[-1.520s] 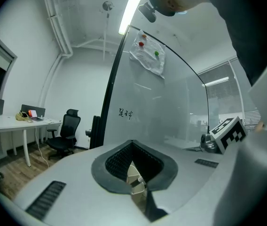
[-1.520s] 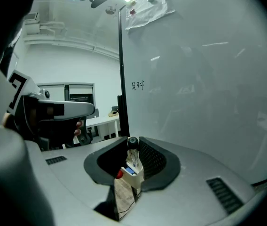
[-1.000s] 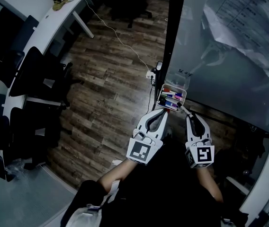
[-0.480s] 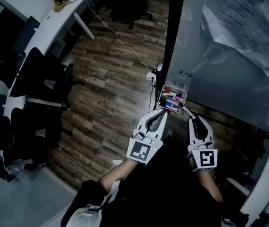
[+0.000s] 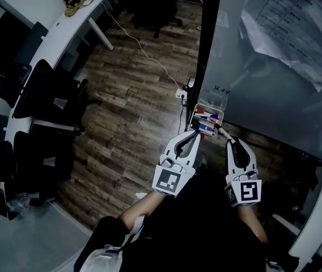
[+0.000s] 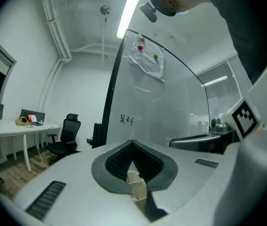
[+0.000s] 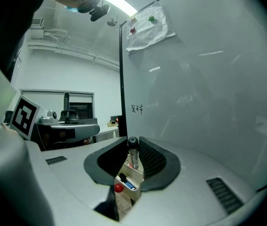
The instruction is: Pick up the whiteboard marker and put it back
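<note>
Right claw (image 7: pixel 132 148) pinches whiteboard marker (image 7: pixel 133 157), cap plain only in right gripper view; left claw (image 6: pixel 132 149) pressed together, near tray (image 5: pixel 221 115).

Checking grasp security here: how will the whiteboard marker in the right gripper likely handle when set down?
The whiteboard marker looks rigid and probably light, held straight between the right gripper's ribbed fingers. Being round and smooth, it may pivot in them, and would likely roll until the tray's walls stop it.

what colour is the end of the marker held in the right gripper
Black. The marker's round end shows best in the right gripper view.
</note>
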`<action>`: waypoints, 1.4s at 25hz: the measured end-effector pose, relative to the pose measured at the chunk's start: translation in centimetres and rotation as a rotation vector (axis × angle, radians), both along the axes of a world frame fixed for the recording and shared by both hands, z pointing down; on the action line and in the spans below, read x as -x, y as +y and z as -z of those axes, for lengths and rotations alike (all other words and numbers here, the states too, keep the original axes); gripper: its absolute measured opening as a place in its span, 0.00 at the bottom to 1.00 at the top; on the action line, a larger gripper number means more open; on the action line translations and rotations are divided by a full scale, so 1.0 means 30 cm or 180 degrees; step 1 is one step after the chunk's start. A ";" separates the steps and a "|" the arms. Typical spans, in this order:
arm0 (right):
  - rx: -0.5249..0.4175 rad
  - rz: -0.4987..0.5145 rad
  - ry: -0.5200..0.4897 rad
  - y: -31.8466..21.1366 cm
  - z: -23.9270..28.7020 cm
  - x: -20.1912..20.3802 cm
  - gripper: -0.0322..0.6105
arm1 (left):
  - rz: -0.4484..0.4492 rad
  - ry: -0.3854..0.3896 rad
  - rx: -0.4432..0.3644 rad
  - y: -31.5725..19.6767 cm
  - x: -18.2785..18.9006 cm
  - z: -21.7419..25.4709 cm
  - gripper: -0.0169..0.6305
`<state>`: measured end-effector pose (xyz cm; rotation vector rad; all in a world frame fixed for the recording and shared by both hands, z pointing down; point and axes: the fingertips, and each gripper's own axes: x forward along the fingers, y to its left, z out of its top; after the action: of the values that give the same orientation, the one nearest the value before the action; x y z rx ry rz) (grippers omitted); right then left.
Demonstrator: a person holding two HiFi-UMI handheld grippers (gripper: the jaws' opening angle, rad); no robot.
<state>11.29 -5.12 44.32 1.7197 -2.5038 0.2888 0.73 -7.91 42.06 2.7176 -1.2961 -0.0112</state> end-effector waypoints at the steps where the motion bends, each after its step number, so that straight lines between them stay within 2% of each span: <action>1: 0.0024 -0.0018 0.0018 -0.003 0.001 -0.001 0.18 | -0.0003 -0.0008 -0.0005 -0.002 -0.001 0.000 0.04; 5: 0.0056 -0.0078 -0.0034 -0.013 0.015 0.000 0.18 | -0.0021 -0.0024 -0.0020 -0.004 -0.003 0.000 0.04; 12: -0.0082 -0.0048 -0.0110 -0.020 0.032 0.008 0.18 | -0.0046 -0.0038 -0.0025 -0.006 -0.007 -0.001 0.04; 18: -0.0045 -0.0009 -0.0089 -0.008 0.005 0.003 0.18 | -0.0060 -0.0117 -0.0059 0.000 -0.012 -0.004 0.04; 27: 0.0068 -0.0077 -0.0040 -0.005 0.014 0.003 0.18 | -0.0031 -0.0036 -0.0077 0.008 -0.006 0.011 0.04; 35: -0.0106 -0.0037 -0.0074 -0.009 0.037 0.013 0.18 | -0.0004 -0.0013 -0.0074 0.012 0.001 0.010 0.04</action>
<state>10.89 -5.39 43.21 1.7537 -2.5298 0.2711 0.71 -7.54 41.77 2.7391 -1.3035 -0.0208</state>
